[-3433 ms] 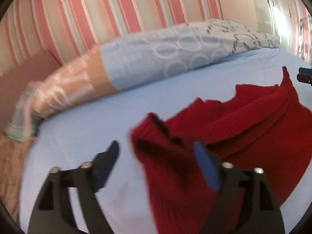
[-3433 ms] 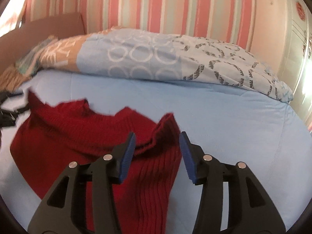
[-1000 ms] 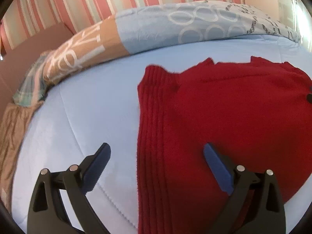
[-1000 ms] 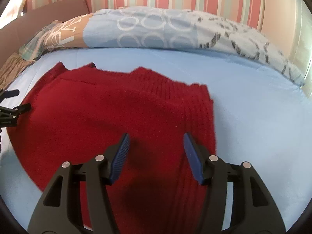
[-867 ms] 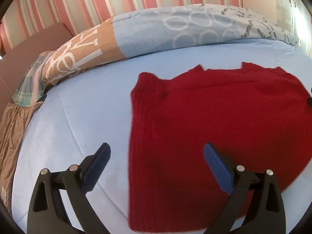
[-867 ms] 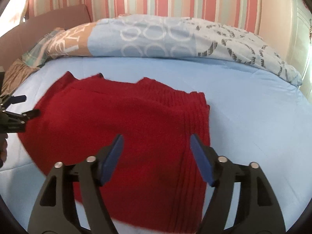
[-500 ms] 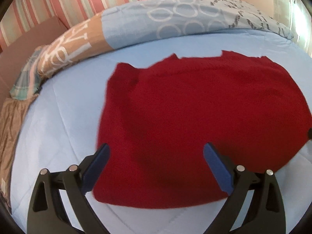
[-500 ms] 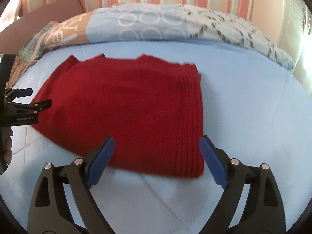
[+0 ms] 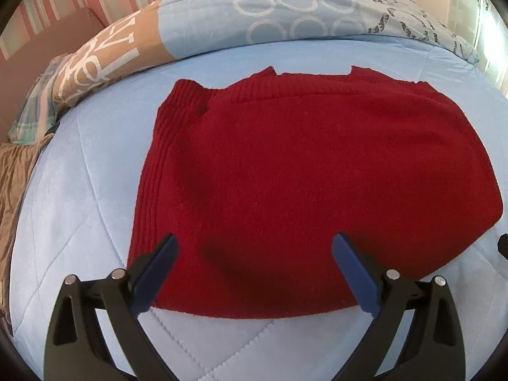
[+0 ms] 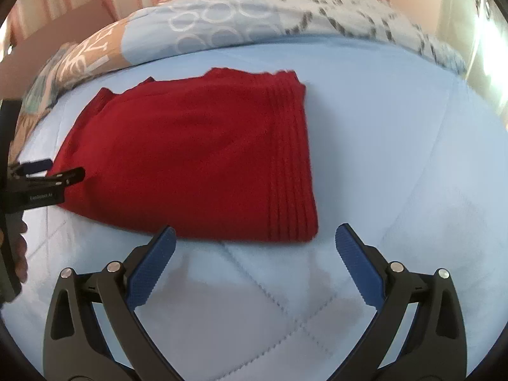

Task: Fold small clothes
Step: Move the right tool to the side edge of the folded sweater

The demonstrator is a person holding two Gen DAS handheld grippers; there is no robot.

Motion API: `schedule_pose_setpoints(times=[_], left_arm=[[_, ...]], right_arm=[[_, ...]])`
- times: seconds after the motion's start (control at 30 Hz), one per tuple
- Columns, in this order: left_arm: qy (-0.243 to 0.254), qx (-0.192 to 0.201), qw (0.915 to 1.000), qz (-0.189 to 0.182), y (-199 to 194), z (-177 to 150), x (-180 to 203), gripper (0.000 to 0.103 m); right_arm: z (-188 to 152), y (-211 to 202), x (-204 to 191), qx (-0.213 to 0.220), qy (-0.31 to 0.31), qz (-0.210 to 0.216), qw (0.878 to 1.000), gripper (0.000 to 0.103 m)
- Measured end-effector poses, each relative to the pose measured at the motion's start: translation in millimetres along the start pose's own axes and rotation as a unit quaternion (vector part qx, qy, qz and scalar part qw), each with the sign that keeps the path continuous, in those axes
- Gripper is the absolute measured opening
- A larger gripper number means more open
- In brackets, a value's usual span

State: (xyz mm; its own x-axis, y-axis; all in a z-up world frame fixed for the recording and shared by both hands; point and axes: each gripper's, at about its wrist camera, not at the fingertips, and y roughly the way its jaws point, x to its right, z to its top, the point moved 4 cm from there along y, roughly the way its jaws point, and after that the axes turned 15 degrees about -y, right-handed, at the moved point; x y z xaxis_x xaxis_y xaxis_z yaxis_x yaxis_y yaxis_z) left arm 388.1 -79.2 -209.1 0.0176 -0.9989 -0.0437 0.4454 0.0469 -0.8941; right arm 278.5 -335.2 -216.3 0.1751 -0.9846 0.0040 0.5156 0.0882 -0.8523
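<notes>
Left wrist view shows the soft red knitted sweater folded flat on the pale blue quilted bedspread. Both the left gripper and right gripper hover released at its near edge; the limp, light knit is probably best pinched at a ribbed corner.

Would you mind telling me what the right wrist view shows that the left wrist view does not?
Only the right wrist view shows the left gripper from the side, at the sweater's left edge, with part of the hand holding it, and the open right gripper. Only the left wrist view shows the left gripper from behind, wide open. Both show the folded red sweater lying flat on the blue quilt, with the patterned duvet behind.
</notes>
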Motion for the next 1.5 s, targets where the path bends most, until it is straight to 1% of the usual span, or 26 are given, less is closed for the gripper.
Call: schedule_pose_setpoints(times=[0.07,0.13,0.27,0.37,0.47,0.5,0.57,0.63,0.77,0.87,0.9,0.97,1.0,1.07,1.17,1.27,1.33,1.37,1.47,1.5], left_arm=[[-0.002,-0.004,1.0,-0.002,0,-1,-2,0.098],[0.001,-0.008,1.0,-0.001,2,-4,-3,0.098],[0.006,-0.007,1.0,0.001,3,-8,-3,0.098],[0.007,-0.008,0.9999,0.001,4,-8,-2,0.098],[0.009,-0.007,0.9999,0.0,4,-8,0,0.098],[0.011,-0.007,0.9999,0.0,4,-8,1,0.098],[0.014,-0.006,0.9999,0.002,4,-8,2,0.098],[0.015,-0.005,0.9999,0.002,4,-7,2,0.098],[0.015,-0.007,0.9999,-0.001,6,-5,2,0.098],[0.014,-0.006,0.9999,0.0,7,-5,2,0.098],[0.013,-0.006,0.9999,0.0,7,-5,2,0.098],[0.011,-0.007,0.9999,-0.002,8,-4,2,0.098],[0.011,-0.008,0.9999,-0.001,9,-4,2,0.098],[0.017,-0.008,0.9998,0.001,9,-3,3,0.098],[0.023,-0.004,0.9997,0.004,7,-3,3,0.098],[0.025,-0.005,0.9996,0.008,9,-3,4,0.098],[0.021,-0.007,0.9997,0.008,10,-4,4,0.098],[0.019,-0.009,0.9997,0.008,11,-4,3,0.098],[0.016,-0.011,0.9998,0.008,11,-5,4,0.098],[0.016,-0.011,0.9998,0.008,11,-5,3,0.098]], right_arm=[[-6,2,6,-0.008,0.025,0.016,1.0,0.1],[-9,3,7,-0.012,0.036,0.029,0.999,0.1],[-14,6,5,-0.026,0.035,0.05,0.998,0.1],[-15,11,1,-0.032,0.035,0.074,0.996,0.1],[-11,20,1,-0.021,0.063,0.124,0.99,0.1],[-10,24,1,-0.025,0.069,0.13,0.989,0.1],[-7,35,3,-0.039,0.072,0.124,0.989,0.1],[-3,40,7,-0.039,0.075,0.116,0.99,0.1],[1,49,12,-0.037,0.102,0.129,0.986,0.1],[-6,44,10,-0.027,0.127,0.135,0.982,0.1],[-8,41,6,-0.023,0.127,0.135,0.982,0.1],[-8,41,0,-0.021,0.104,0.114,0.988,0.1],[-5,45,-3,-0.023,0.087,0.105,0.99,0.1],[6,52,0,-0.02,0.086,0.104,0.991,0.1],[20,61,12,-0.014,0.117,0.118,0.986,0.1],[28,68,25,-0.009,0.18,0.142,0.973,0.1],[30,70,26,-0.011,0.202,0.144,0.969,0.1],[31,70,26,-0.014,0.204,0.139,0.969,0.099],[28,67,26,-0.033,0.206,0.113,0.971,0.087],[25,67,27,-0.048,0.213,0.103,0.97,0.081]])
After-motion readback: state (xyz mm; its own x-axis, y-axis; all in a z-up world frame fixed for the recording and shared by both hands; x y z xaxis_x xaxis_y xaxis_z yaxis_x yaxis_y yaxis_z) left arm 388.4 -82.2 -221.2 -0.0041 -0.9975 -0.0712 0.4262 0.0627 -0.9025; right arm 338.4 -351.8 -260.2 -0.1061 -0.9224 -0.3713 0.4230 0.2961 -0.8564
